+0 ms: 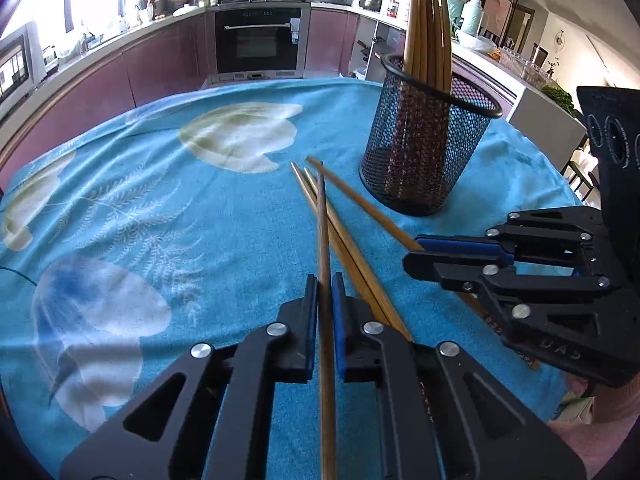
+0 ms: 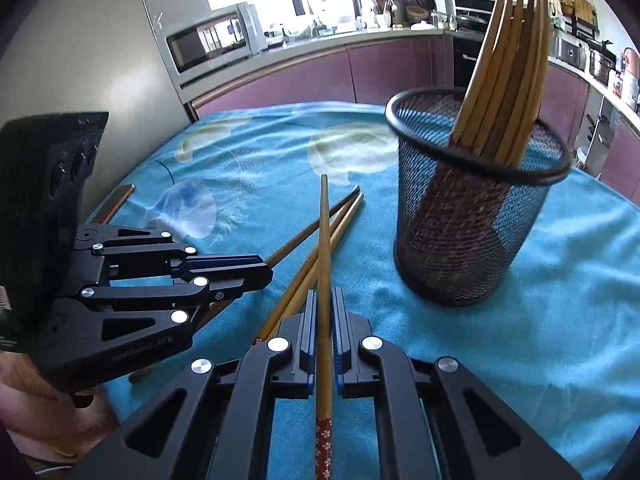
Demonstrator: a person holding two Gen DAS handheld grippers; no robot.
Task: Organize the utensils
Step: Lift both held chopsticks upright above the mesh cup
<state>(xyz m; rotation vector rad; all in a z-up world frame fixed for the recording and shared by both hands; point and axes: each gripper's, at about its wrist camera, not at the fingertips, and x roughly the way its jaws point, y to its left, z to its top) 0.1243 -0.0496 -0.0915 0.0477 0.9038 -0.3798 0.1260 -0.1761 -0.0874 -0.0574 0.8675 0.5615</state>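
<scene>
A black mesh holder (image 1: 424, 152) (image 2: 472, 232) stands upright on the blue cloth with several wooden chopsticks in it. My left gripper (image 1: 325, 282) (image 2: 266, 268) is shut on one chopstick (image 1: 322, 216) that points away over the cloth. My right gripper (image 2: 324, 304) (image 1: 414, 254) is shut on another chopstick (image 2: 324, 232) with a red patterned end; its tip (image 1: 316, 164) reaches toward the holder. Two loose chopsticks (image 1: 352, 256) (image 2: 320, 256) lie side by side on the cloth, crossing under the held ones. The grippers are close together, left of the holder.
The table wears a blue cloth (image 1: 160, 208) (image 2: 520, 340) with pale prints. Purple kitchen cabinets and an oven (image 1: 260, 40) stand behind it, a microwave (image 2: 212, 40) and a fridge to the left. A hand (image 2: 36, 408) shows at the lower edge.
</scene>
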